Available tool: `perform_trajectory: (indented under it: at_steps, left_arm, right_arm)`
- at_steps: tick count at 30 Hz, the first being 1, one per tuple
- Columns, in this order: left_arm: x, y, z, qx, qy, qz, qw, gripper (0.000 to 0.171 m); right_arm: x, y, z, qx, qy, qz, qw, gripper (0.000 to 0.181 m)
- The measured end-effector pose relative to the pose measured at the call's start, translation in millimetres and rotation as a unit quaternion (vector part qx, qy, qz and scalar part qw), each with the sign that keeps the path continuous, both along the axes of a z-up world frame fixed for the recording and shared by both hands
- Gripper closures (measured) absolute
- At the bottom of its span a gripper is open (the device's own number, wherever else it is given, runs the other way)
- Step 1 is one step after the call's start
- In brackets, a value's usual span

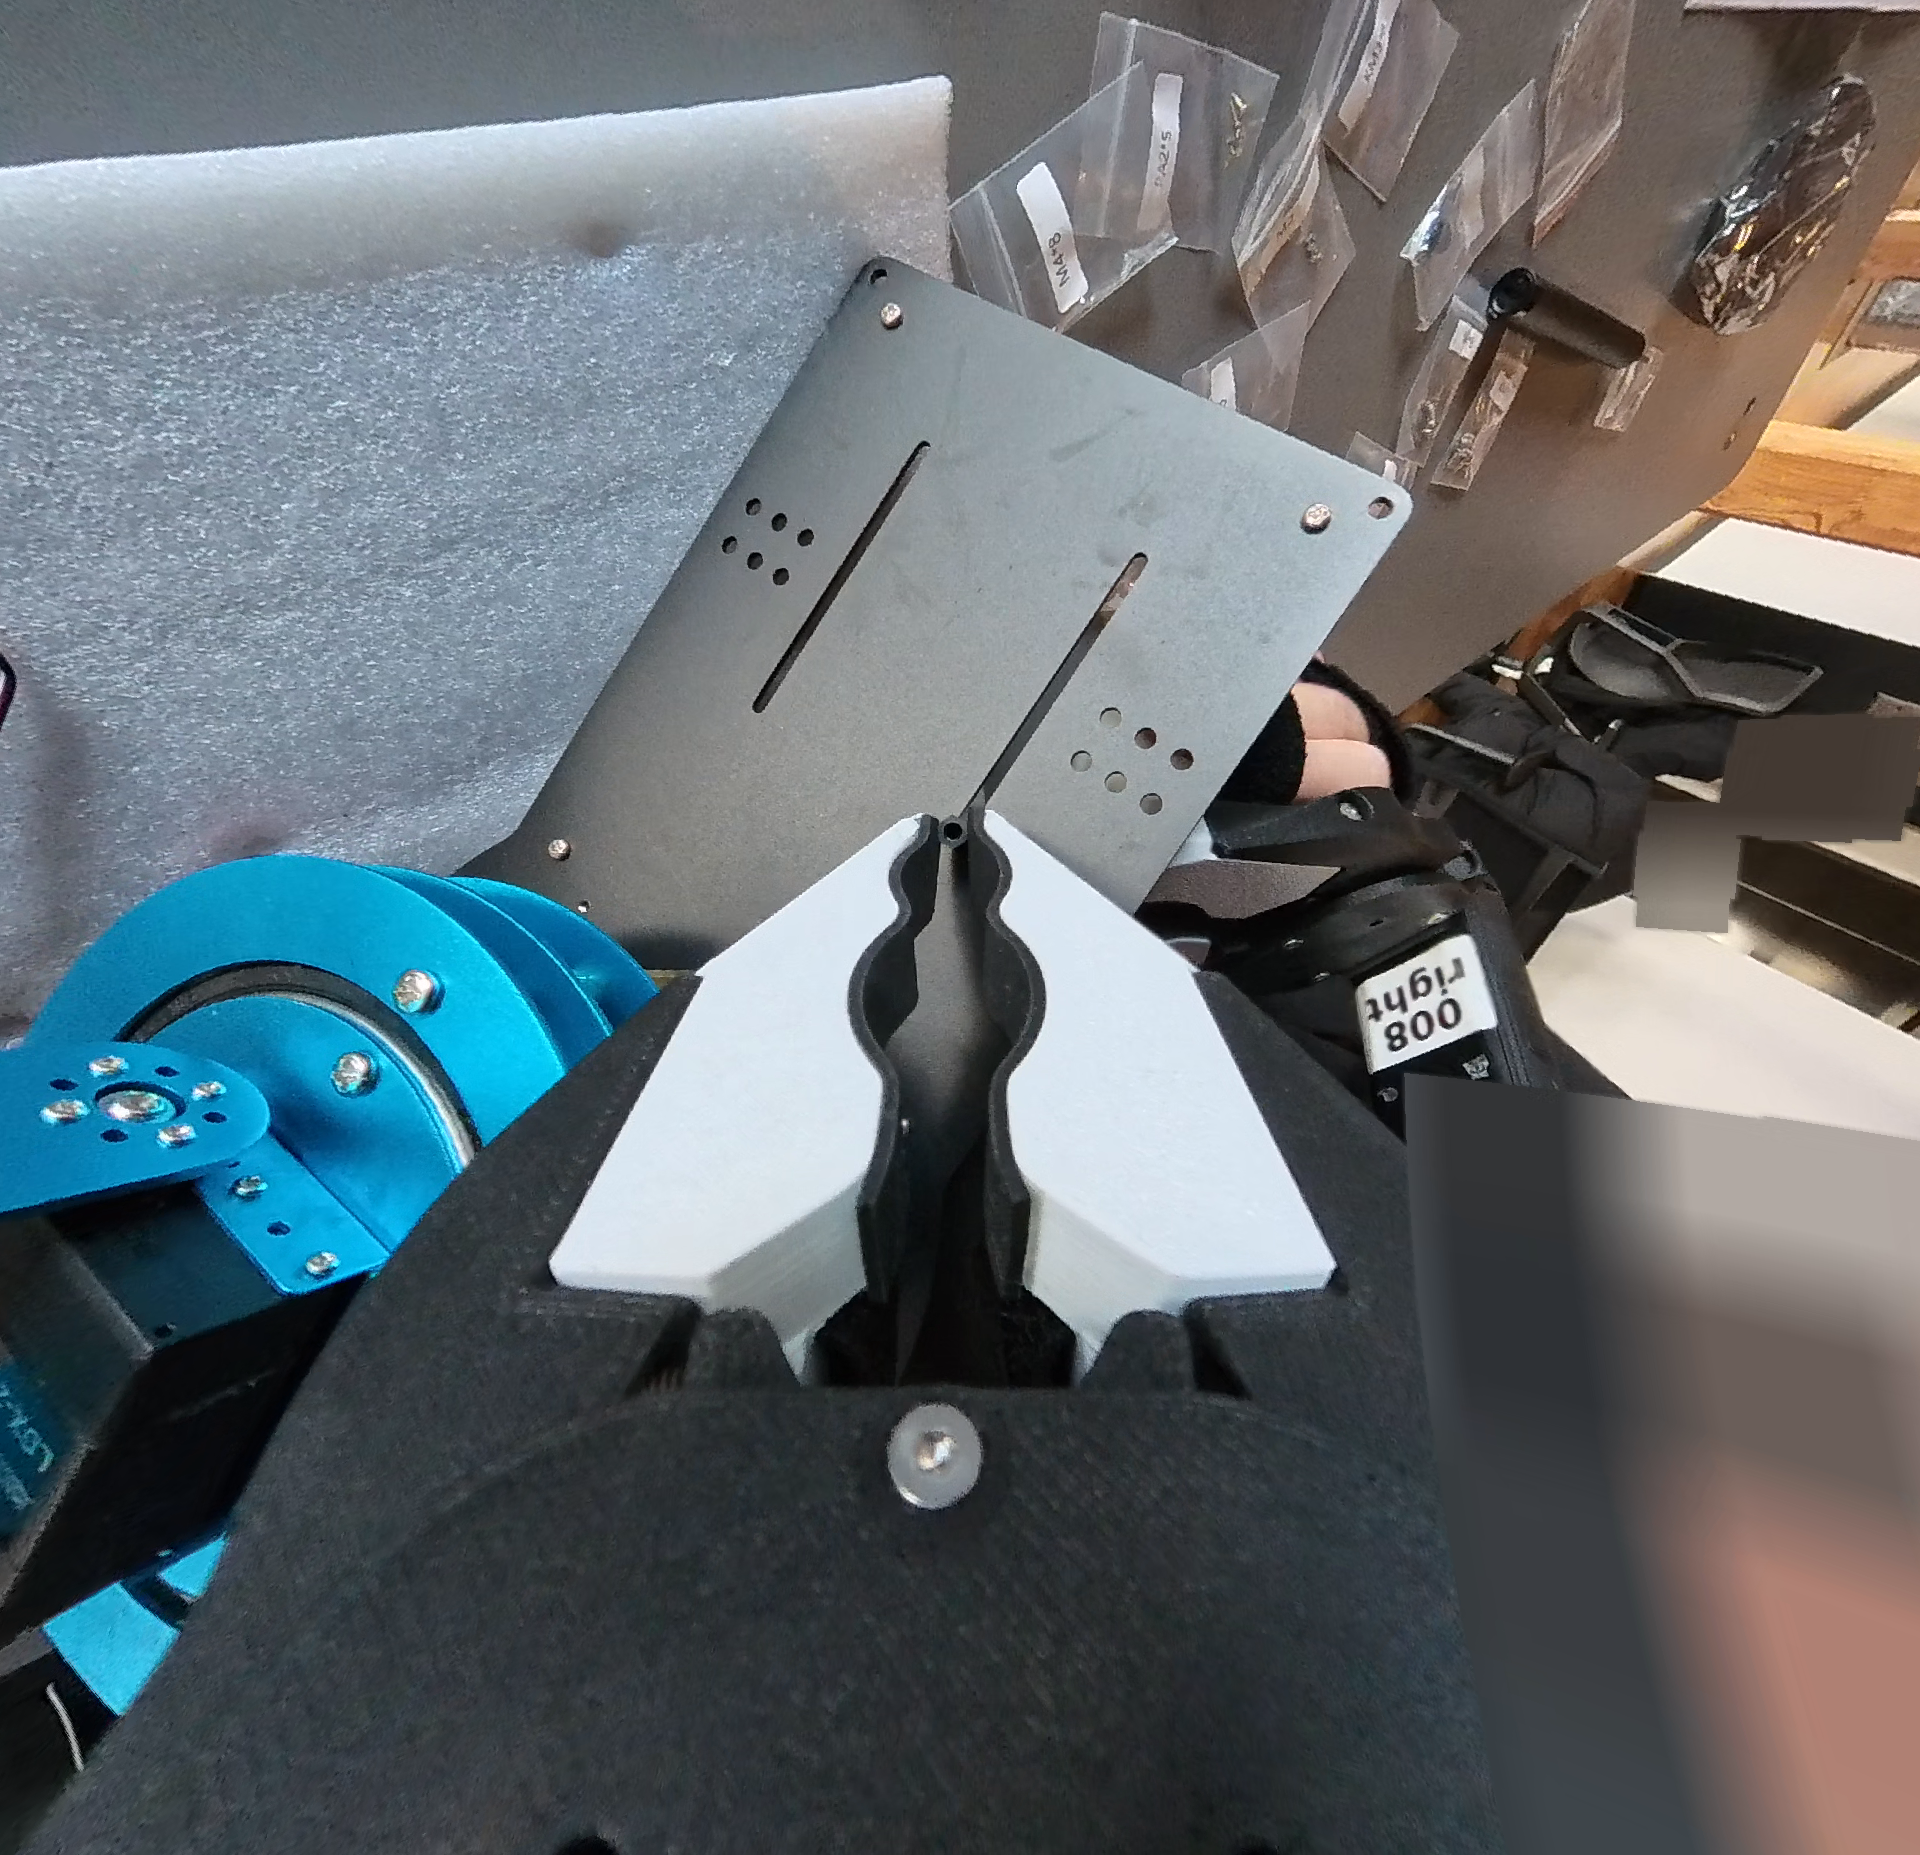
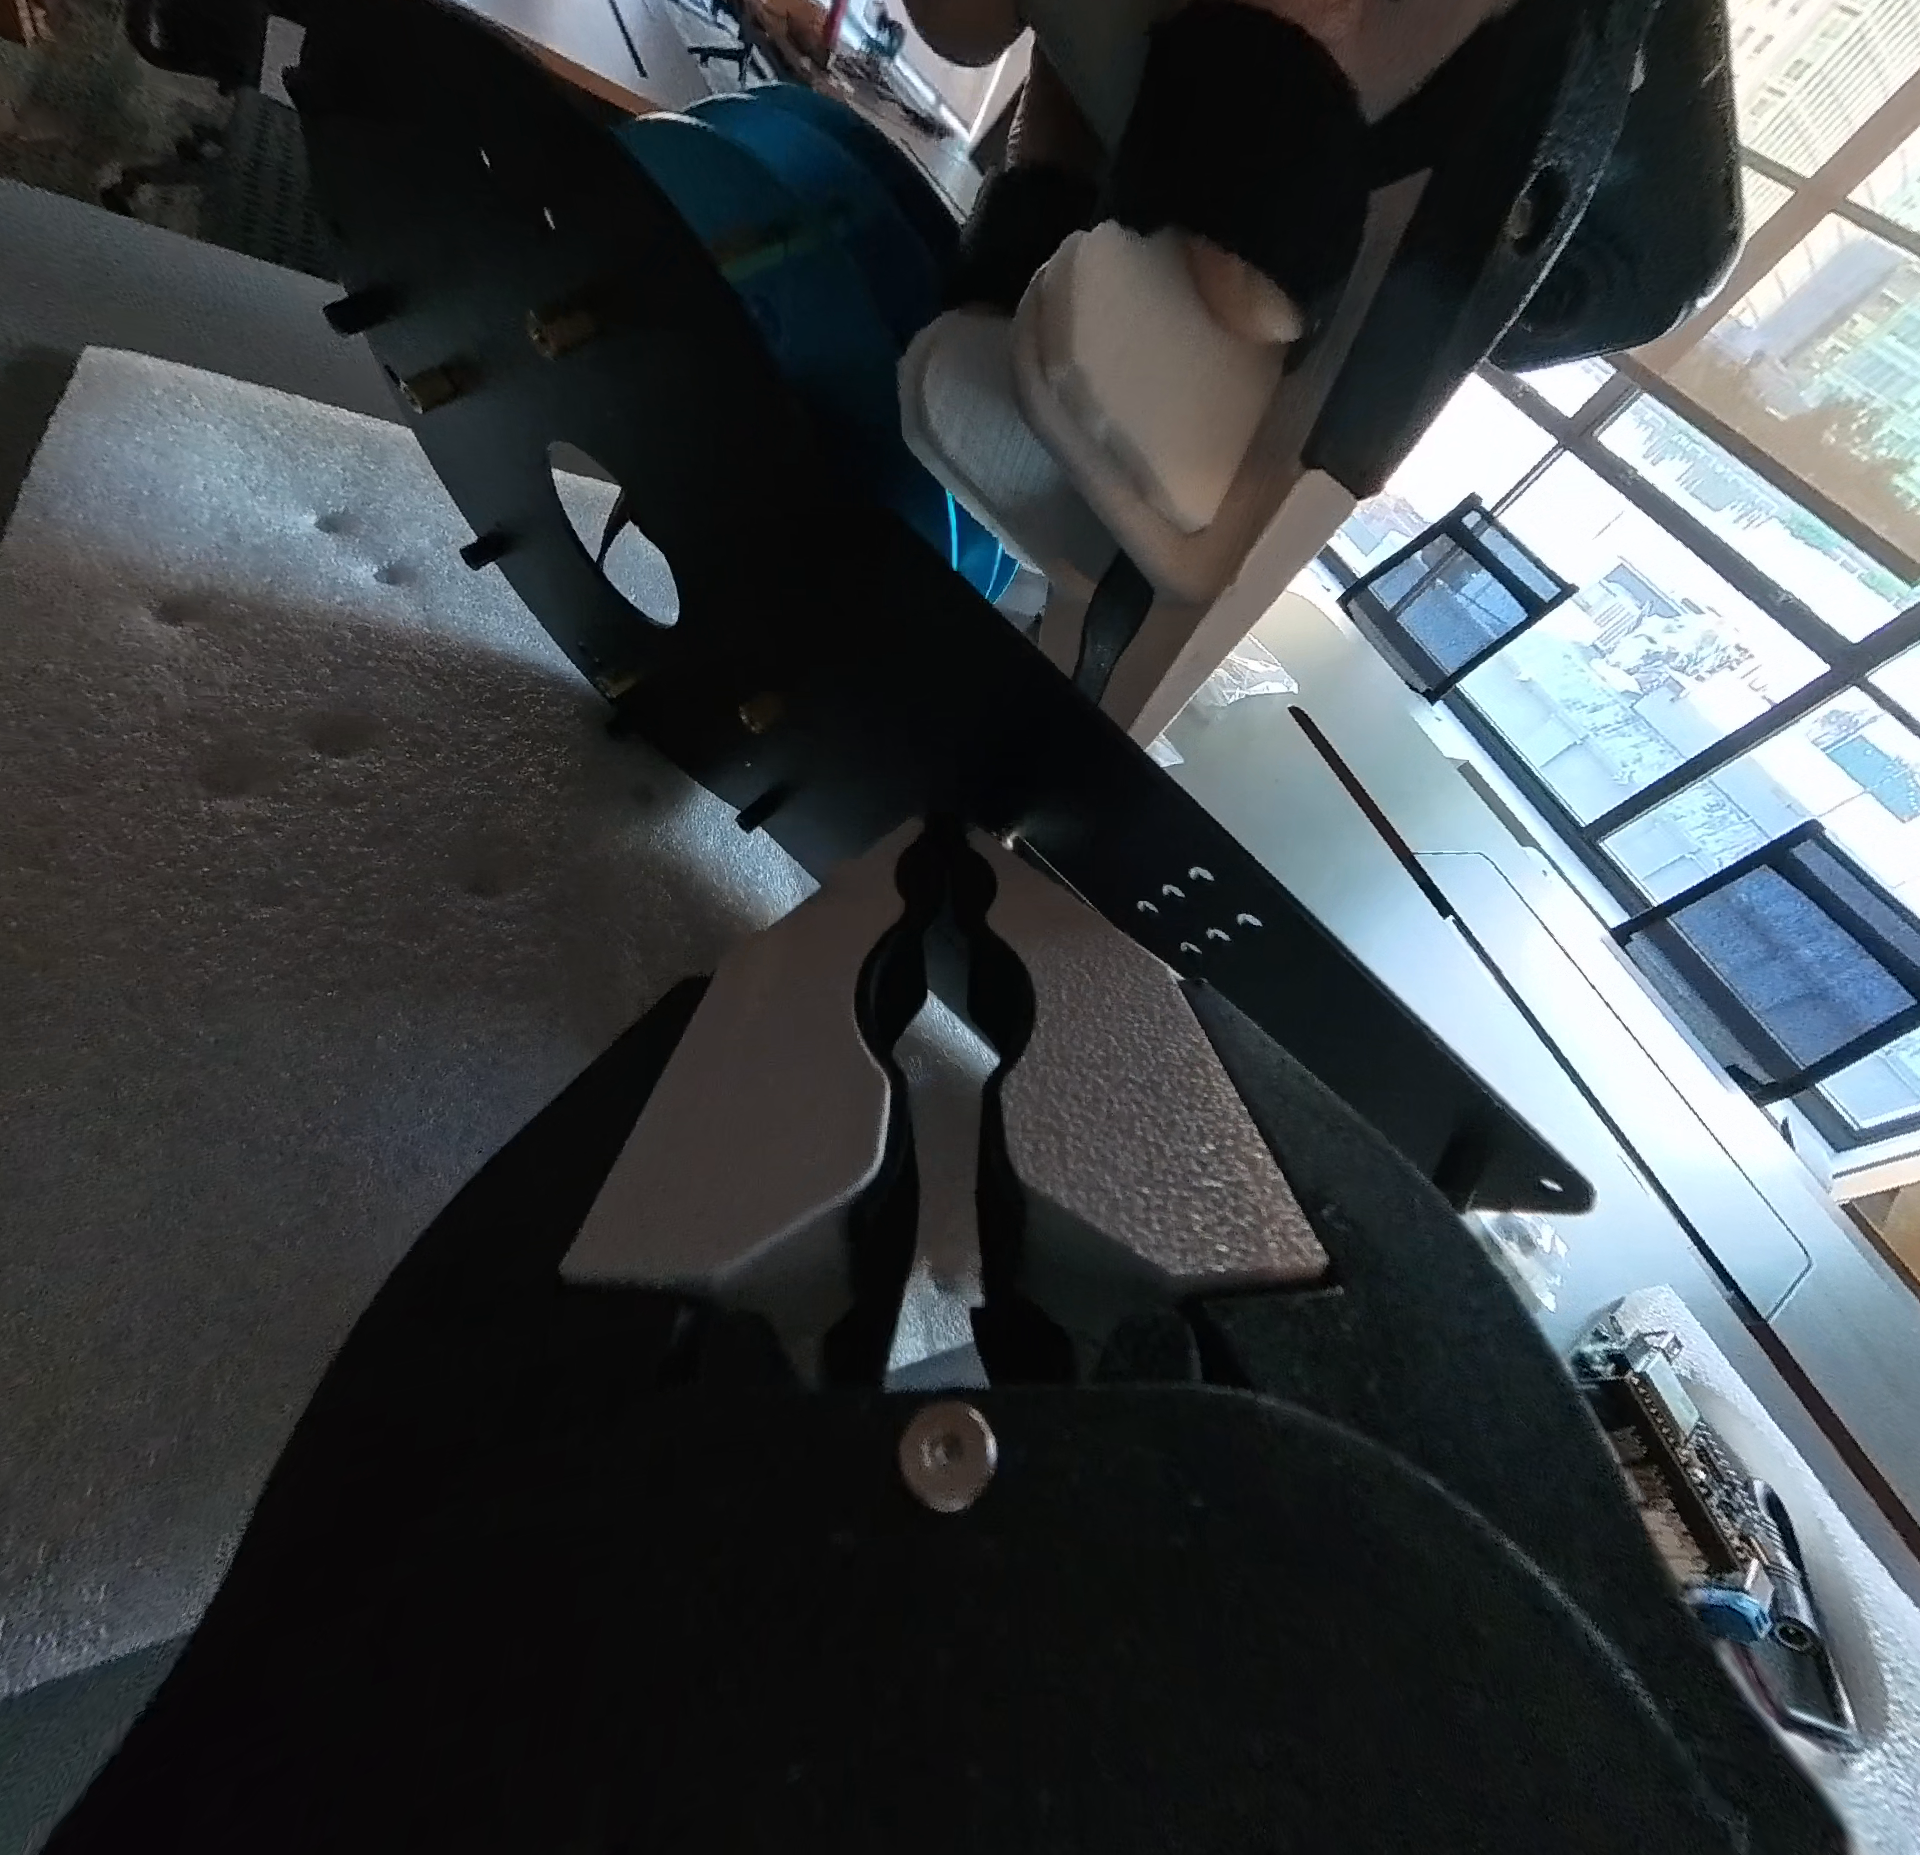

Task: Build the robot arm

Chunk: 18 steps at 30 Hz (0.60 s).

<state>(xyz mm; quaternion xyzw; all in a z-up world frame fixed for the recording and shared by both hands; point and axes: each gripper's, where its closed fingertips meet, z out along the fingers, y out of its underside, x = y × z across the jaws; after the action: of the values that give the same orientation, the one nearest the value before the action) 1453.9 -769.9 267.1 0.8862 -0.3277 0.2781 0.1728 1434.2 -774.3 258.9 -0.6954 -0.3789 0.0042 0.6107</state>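
My left gripper (image 1: pixel 951 834) is closed narrow on the near edge of a dark metal plate (image 1: pixel 997 558), its white fingers (image 1: pixel 790 1057) pinching the thin edge at their tips. The plate is lifted and tilted, its long axis running from my gripper up and away to the right, with two long slots and two clusters of small holes along it. Its far corners carry small screws.

My right gripper (image 2: pixel 940 839) is likewise nearly closed, clamped on the plate (image 2: pixel 831 662) at another edge; in the right wrist view the plate shows edge-on and dark, stretching from upper left to lower right, with brass standoffs and a round hole in it.

A blue metal disc assembly (image 1: pixel 312 1005) with a blue bracket is just beside the plate's lower left end. Behind the plate lies a white foam sheet (image 1: pixel 364 403). Farther off, small clear plastic bags (image 1: pixel 1143 174) lie scattered on the grey tabletop (image 1: pixel 520 29). The right gripper (image 1: pixel 1382 932) shows just past the plate's right edge.
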Motion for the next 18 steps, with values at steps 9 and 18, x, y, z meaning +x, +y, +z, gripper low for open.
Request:
perform_trajectory:
  at_steps: [9,18]
  left_arm:
    - [-0.3,-0.1,0.2,-0.002,0.000,-0.003,1.000,0.168]
    - [-1.9,-0.9,0.3,-0.009,0.012,0.007,1.000,0.168]
  right_arm:
    - [0.6,0.7,-2.5,-0.028,-0.022,0.011,0.999,0.181]
    - [2.0,2.7,-5.3,-0.079,-0.025,0.008,0.997,0.181]
